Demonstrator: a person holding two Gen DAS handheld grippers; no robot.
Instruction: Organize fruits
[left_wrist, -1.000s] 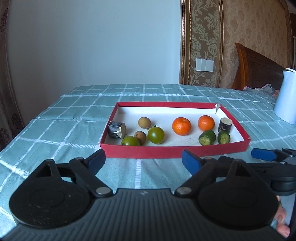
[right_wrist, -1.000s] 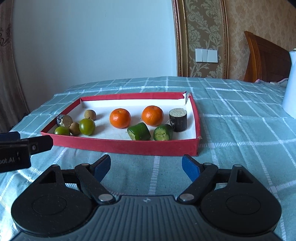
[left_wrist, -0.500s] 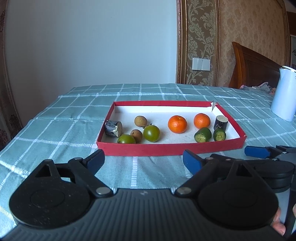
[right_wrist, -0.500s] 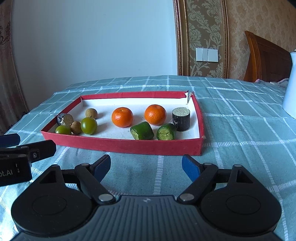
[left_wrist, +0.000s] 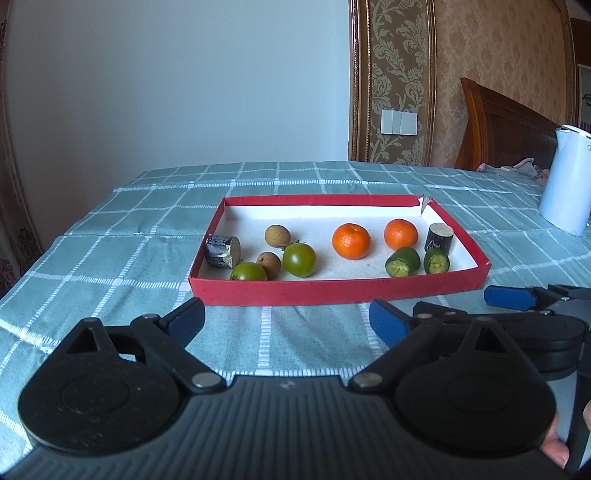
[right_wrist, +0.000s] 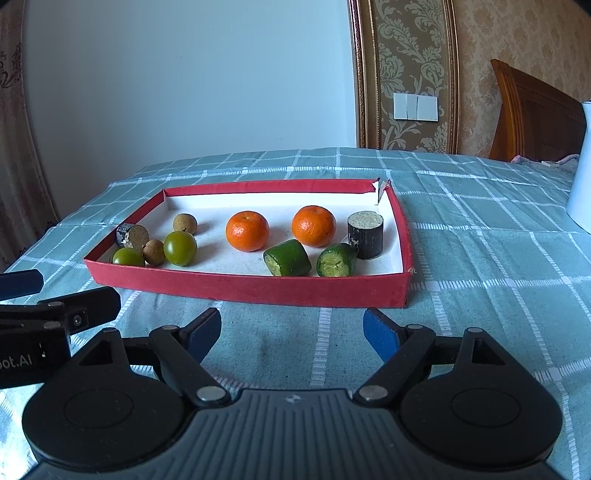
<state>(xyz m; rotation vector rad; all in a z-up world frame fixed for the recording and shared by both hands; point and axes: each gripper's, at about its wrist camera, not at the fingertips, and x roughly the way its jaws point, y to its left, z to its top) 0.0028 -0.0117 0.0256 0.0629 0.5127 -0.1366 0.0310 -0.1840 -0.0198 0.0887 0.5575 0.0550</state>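
Note:
A shallow red tray with a white floor lies on the checked cloth ahead of both grippers. Inside it lie two oranges, two green round fruits, two small brown fruits, two cut green pieces and two dark cylinder pieces. My left gripper hangs short of the tray's near wall, jaws opening, nothing between them. My right gripper is open and empty, also short of the tray.
A white kettle stands at the back right of the table. A wooden headboard and a wall switch lie beyond the table. The green checked tablecloth spreads bare around the tray.
The left gripper's fingers have spread slightly wider. In the left wrist view the tray has shifted a little to the left. The right gripper and the fruits have kept still.

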